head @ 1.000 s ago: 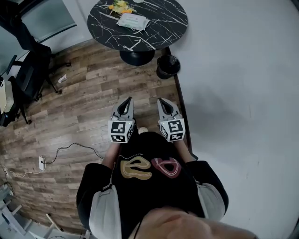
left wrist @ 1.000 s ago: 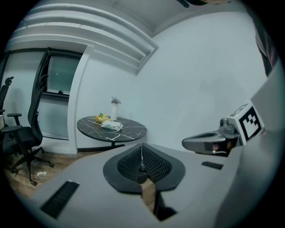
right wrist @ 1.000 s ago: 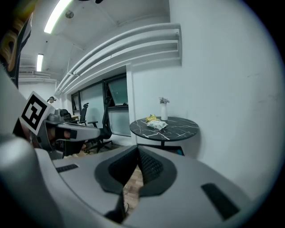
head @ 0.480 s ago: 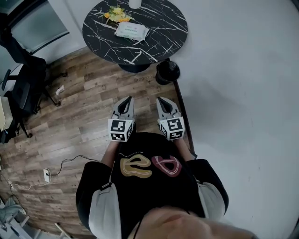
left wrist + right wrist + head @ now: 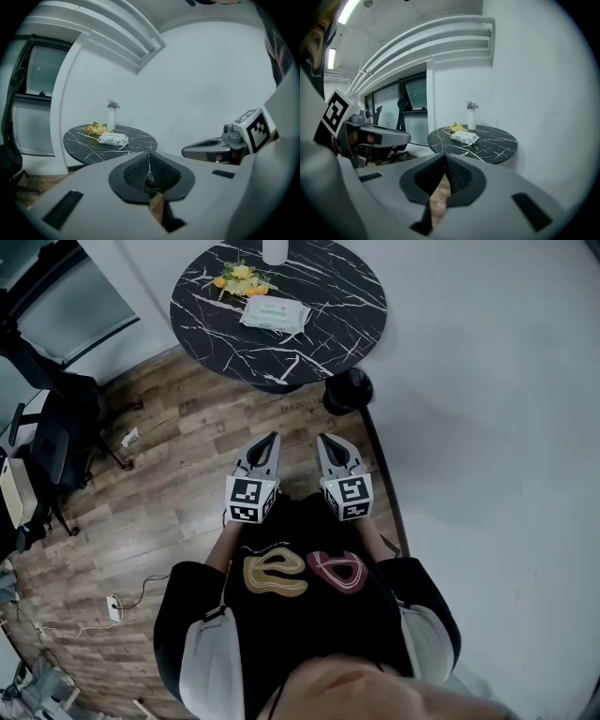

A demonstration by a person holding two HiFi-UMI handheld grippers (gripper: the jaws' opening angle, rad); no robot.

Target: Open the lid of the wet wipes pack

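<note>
The wet wipes pack (image 5: 275, 314) is white with a green label and lies flat on a round black marble table (image 5: 328, 324), well ahead of both grippers. It also shows far off as the pack (image 5: 113, 138) in the left gripper view and the pack (image 5: 465, 137) in the right gripper view. My left gripper (image 5: 272, 438) and right gripper (image 5: 324, 440) are held side by side in front of the person's chest, over the wooden floor, pointing at the table. Both are shut with nothing between their jaws. In the left gripper view its jaws (image 5: 149, 158) meet in a thin line.
Yellow flowers (image 5: 239, 277) and a white vase (image 5: 275, 251) stand behind the pack. A black bin (image 5: 349, 390) sits on the floor at the table's near right. An office chair (image 5: 47, 432) and cables (image 5: 112, 606) are at the left. A white wall runs along the right.
The person has walked toward the table, so the table and bin sit lower and nearer in the head view. Both grippers stay shut and side by side.
</note>
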